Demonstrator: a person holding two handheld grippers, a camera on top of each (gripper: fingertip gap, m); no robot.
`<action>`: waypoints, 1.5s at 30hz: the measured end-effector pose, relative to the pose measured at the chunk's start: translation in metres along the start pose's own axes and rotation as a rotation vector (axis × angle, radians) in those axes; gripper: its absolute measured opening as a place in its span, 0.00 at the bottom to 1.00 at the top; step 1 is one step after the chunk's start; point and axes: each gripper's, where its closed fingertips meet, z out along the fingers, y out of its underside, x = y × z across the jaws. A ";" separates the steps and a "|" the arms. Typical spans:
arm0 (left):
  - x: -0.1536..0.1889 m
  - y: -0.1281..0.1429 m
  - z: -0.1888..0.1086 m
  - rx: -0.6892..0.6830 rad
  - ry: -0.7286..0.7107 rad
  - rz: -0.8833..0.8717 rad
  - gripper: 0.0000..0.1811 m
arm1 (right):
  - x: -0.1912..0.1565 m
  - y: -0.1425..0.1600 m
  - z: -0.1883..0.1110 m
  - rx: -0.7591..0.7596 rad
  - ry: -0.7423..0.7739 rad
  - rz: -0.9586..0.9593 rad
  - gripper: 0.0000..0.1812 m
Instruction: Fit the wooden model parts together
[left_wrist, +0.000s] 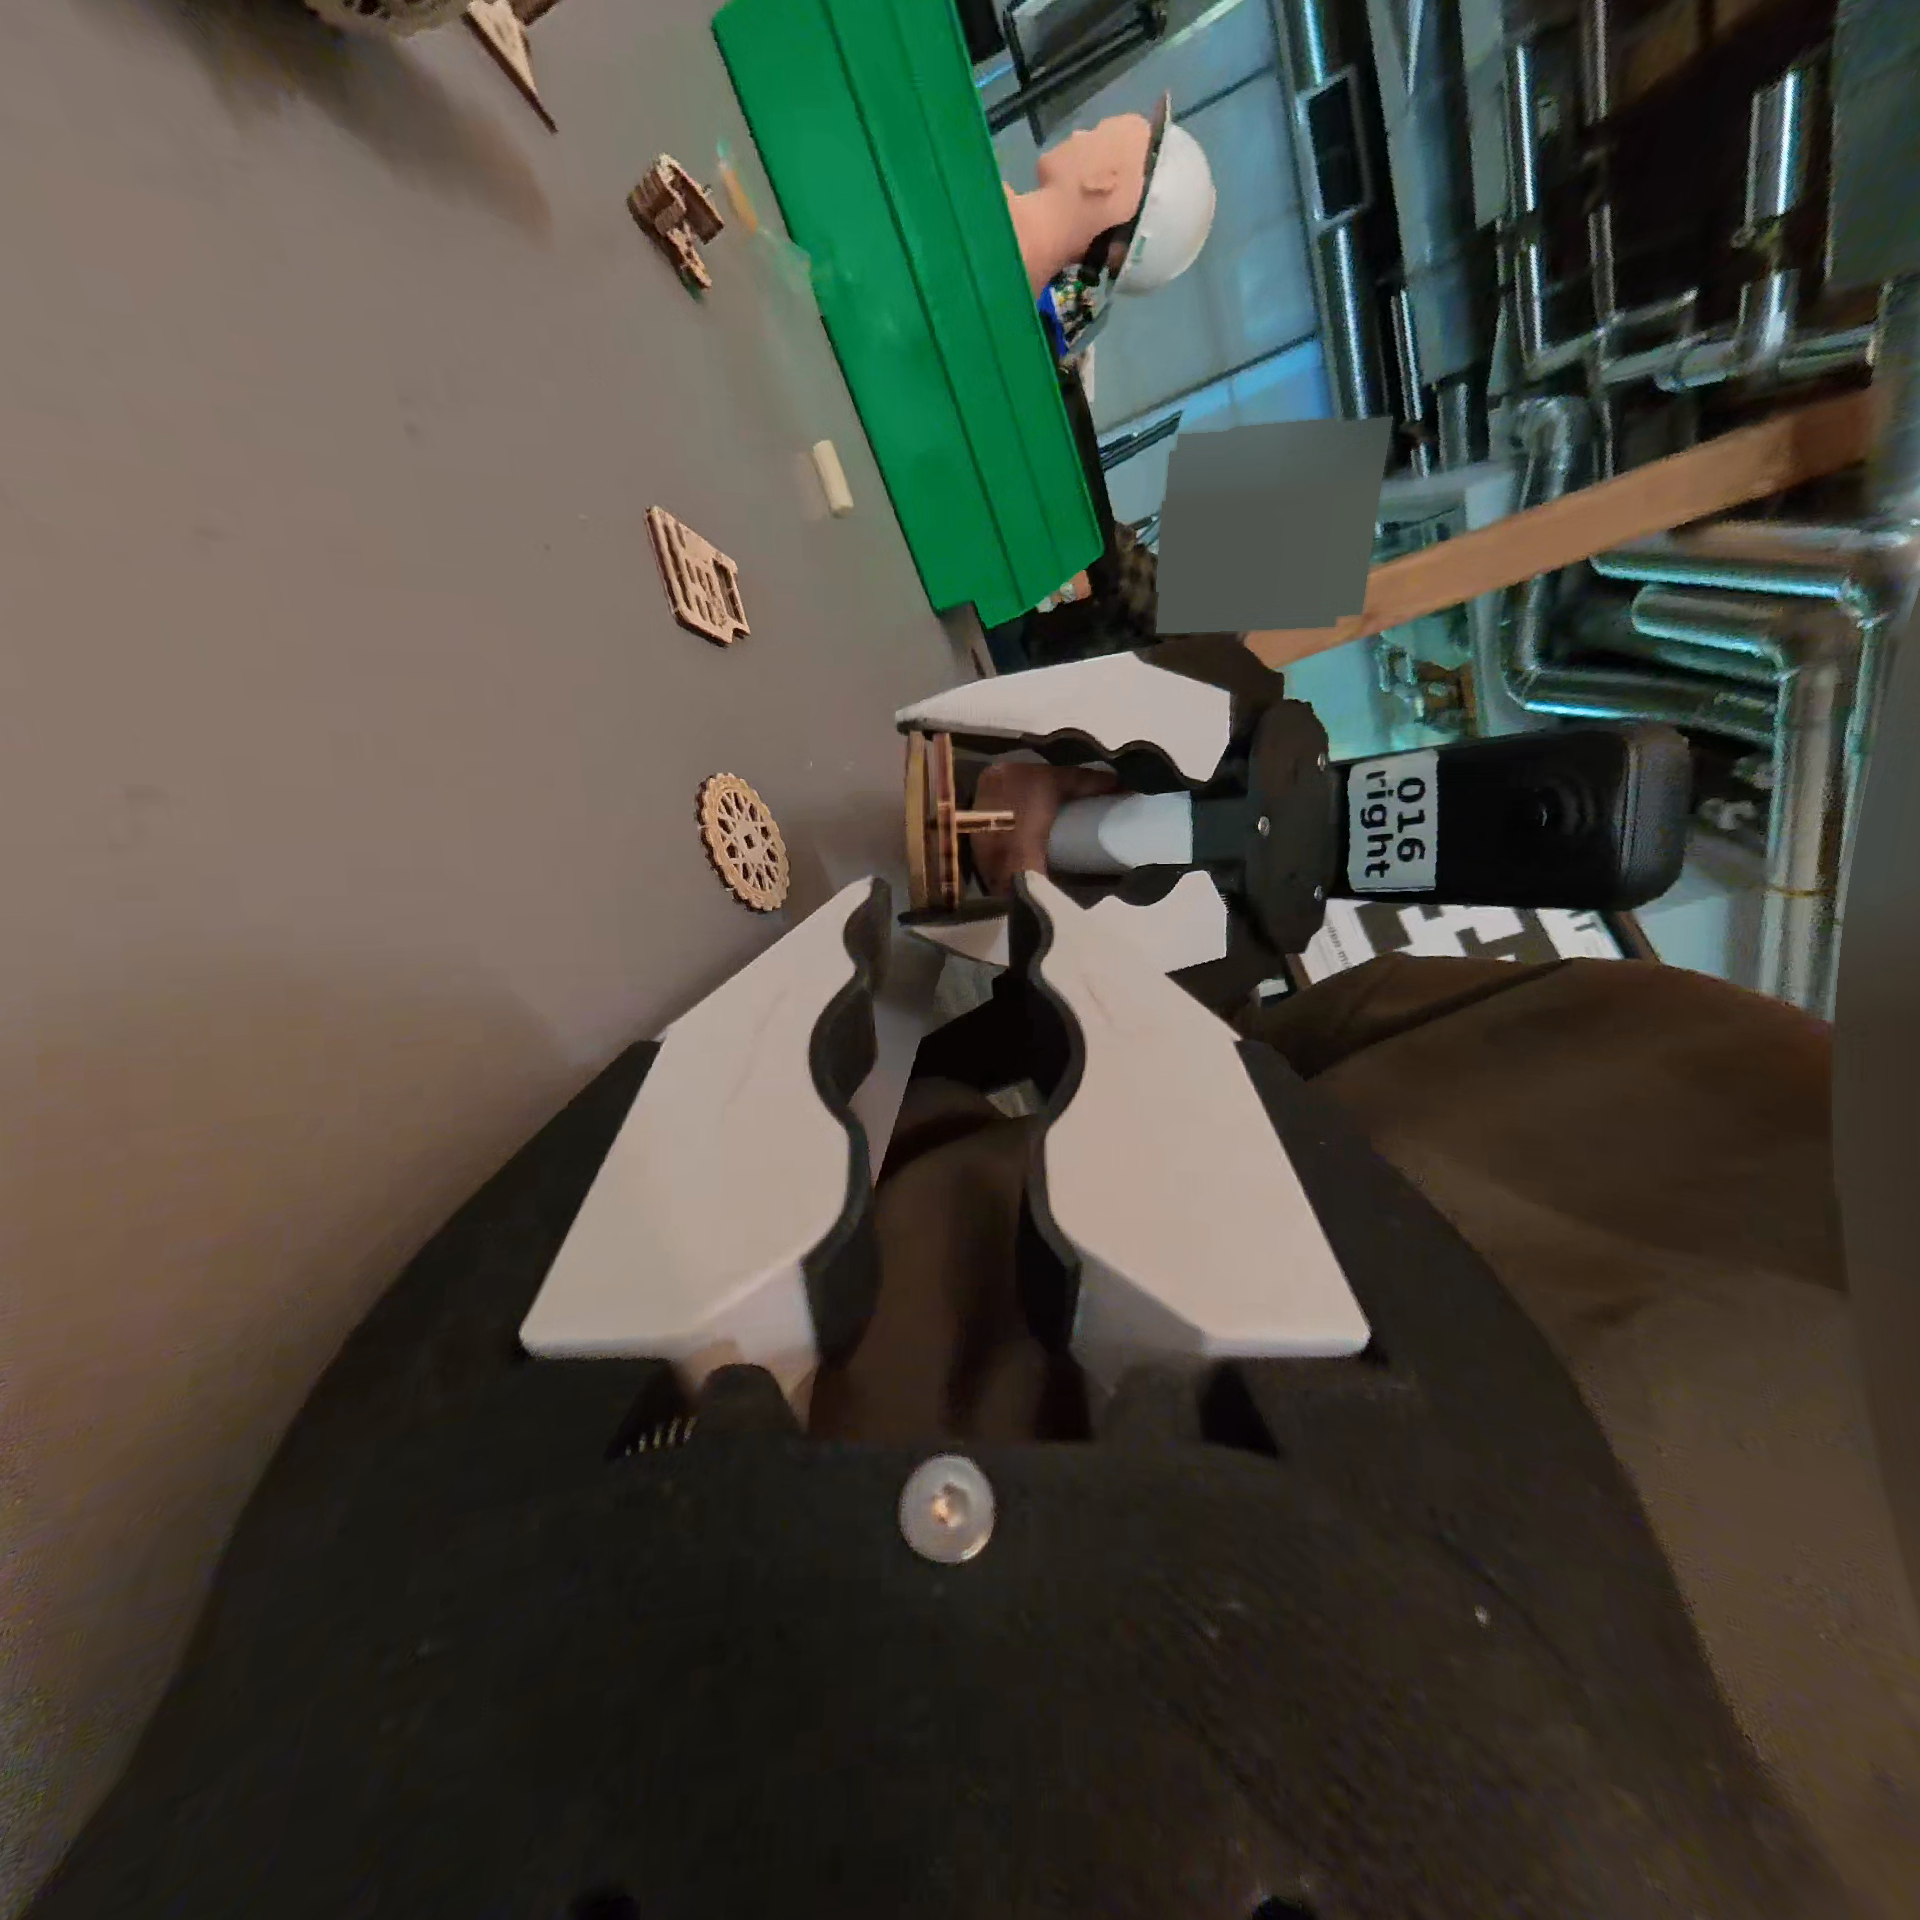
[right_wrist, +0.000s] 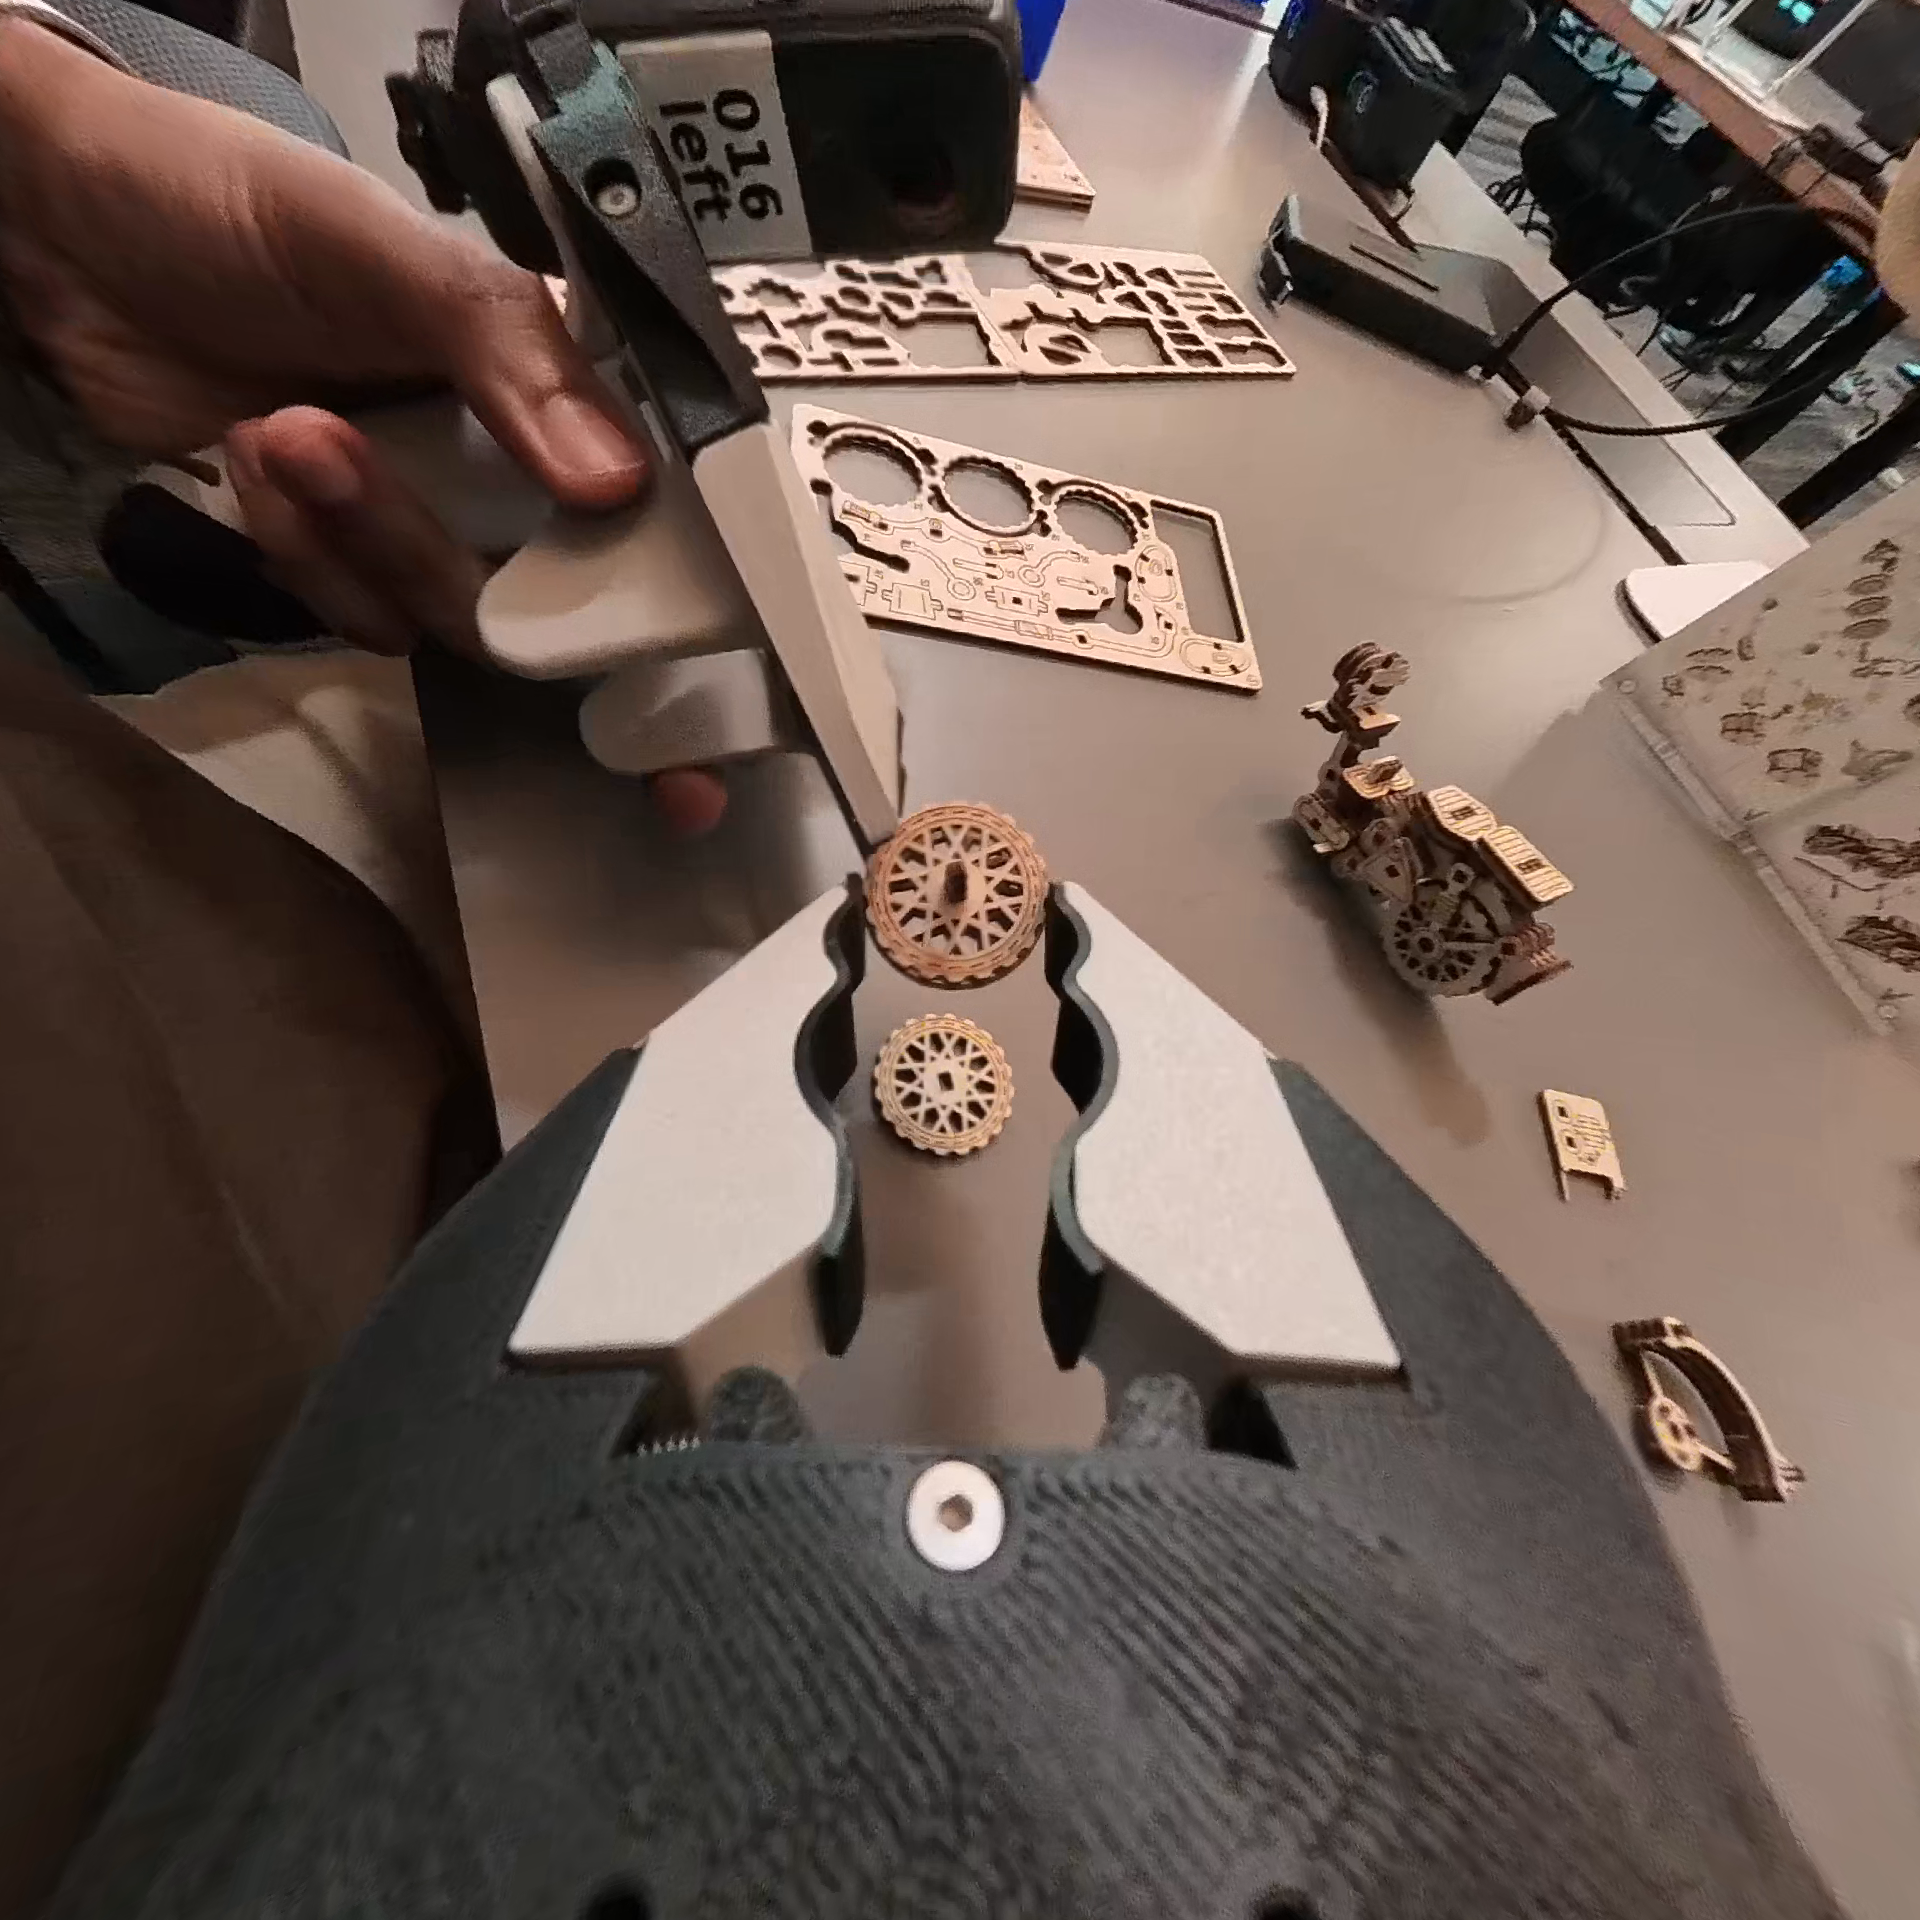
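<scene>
- Over the near edge of the grey table (right_wrist: 1351, 1195): right gripper (right_wrist: 956, 899) is clamped on a wooden wheel (right_wrist: 951, 940), rim pinched between the black wavy pads, stub axle through the hub. It's held off the surface.
- Left gripper (left_wrist: 951, 914)?
- Jaws apart, nothing between them. One tip sits just beside the held wheel's rim. A hand (right_wrist: 260, 312) grips its pale handle.
- Any markings?
- White sticker (left_wrist: 1392, 831) with black print on the right unit's black camera housing, and the same kind on the left unit. Nothing else legible.
- Other parts?
- Second wheel (right_wrist: 943, 1086) lies flat on the table, below the held one. Laser-cut ply, lattice spokes, toothed rim, square hub hole. Partly built model (right_wrist: 1429, 862) stands to the right, dark burnt edges, layered. Small slotted plate (right_wrist: 1581, 1141) and curved frame piece (right_wrist: 1694, 1413) lie nearer, well apart.
- Source sheets?
- Two punched-out ply sheets: one (right_wrist: 1023, 551) with three round toothed cutouts, another (right_wrist: 997, 317) behind it. Printed instruction sheet (right_wrist: 1787, 727) at the right edge. Green plastic case (left_wrist: 914, 312), ribbed, at the far side.
- Gripper build?
- Matte white fingers, textured black printed bodies.
</scene>
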 end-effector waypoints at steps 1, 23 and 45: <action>0.000 0.000 0.001 -0.002 -0.011 0.019 0.10 | -0.001 0.000 0.000 0.002 -0.005 -0.002 0.19; 0.041 -0.010 -0.016 0.074 0.030 0.531 0.02 | -0.003 -0.037 -0.030 0.330 -0.427 0.628 0.28; 0.056 0.008 -0.013 0.042 0.003 0.877 0.02 | -0.021 -0.052 -0.047 0.415 -0.535 0.516 0.15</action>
